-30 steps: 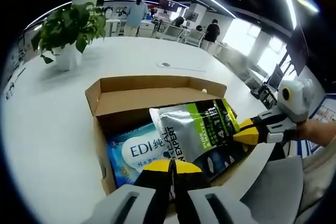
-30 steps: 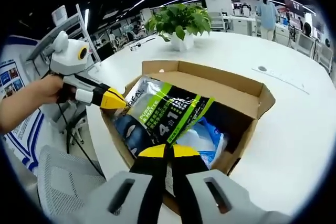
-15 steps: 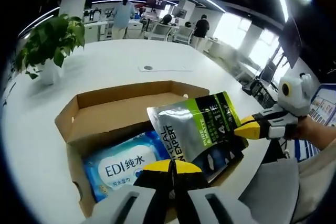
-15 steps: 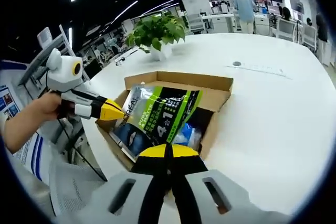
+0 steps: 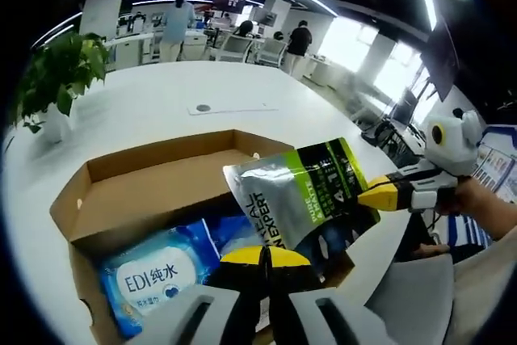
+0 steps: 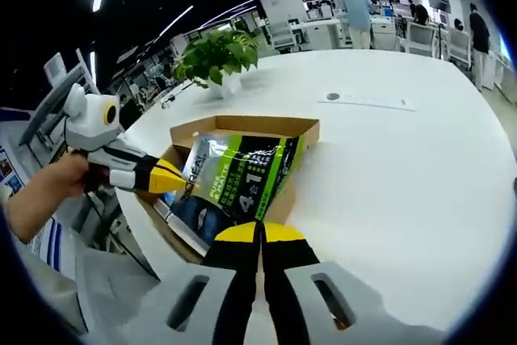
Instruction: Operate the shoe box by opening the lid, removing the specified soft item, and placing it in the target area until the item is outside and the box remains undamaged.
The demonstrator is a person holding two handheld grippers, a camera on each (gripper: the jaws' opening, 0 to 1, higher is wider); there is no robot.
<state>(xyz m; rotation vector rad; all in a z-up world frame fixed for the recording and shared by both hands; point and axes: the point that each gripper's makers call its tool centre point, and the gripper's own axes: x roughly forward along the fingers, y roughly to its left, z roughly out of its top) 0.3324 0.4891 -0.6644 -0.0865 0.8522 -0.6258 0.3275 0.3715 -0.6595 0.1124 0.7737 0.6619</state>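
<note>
Both claws clamped the pouch (image 5: pixel 295 199) by opposite edges, the left claw (image 5: pixel 261 254) at lower centre, the right claw (image 6: pixel 260 232) likewise, holding it taut above the open box (image 5: pixel 129 191) on the counter (image 6: pixel 404 167), likely to clear it.

Printed words on the two packs

The silver and green pouch (image 5: pixel 303 199) is showing "REAL EXPERT" in dark letters along its silver side and a large "4 1" on its green and black side; in the right gripper view the same pouch (image 6: pixel 234 183) is showing "REAL" and "4·1". The blue pack (image 5: pixel 157 274) in the cardboard box (image 5: pixel 153 187) is reading "EDI 纯水". The smaller print is staying unreadable.
</note>
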